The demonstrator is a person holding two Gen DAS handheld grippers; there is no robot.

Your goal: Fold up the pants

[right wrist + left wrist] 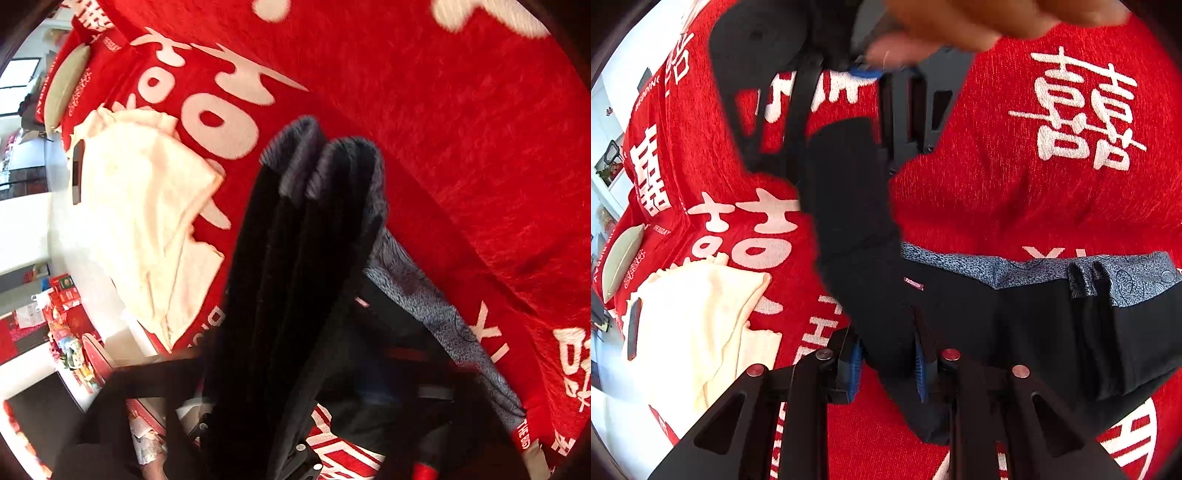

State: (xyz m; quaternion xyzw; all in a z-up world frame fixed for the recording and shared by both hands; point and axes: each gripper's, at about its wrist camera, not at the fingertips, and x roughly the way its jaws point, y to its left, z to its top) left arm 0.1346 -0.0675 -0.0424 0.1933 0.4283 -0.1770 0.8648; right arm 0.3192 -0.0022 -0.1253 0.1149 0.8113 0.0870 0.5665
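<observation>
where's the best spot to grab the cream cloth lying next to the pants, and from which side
Probably the loose corner of the cream cloth nearest the black pants, coming from above on the pants side. That edge lies free on the red blanket, while a dark flat object rests on the far edge.

Red blanket (979,192) w/ large white characters covers the surface. Cream cloth (698,325) lies crumpled on it at left, a dark flat phone-like item (632,328) on its edge. Beige cushion (622,258) sits further left, near blanket's edge.
</observation>
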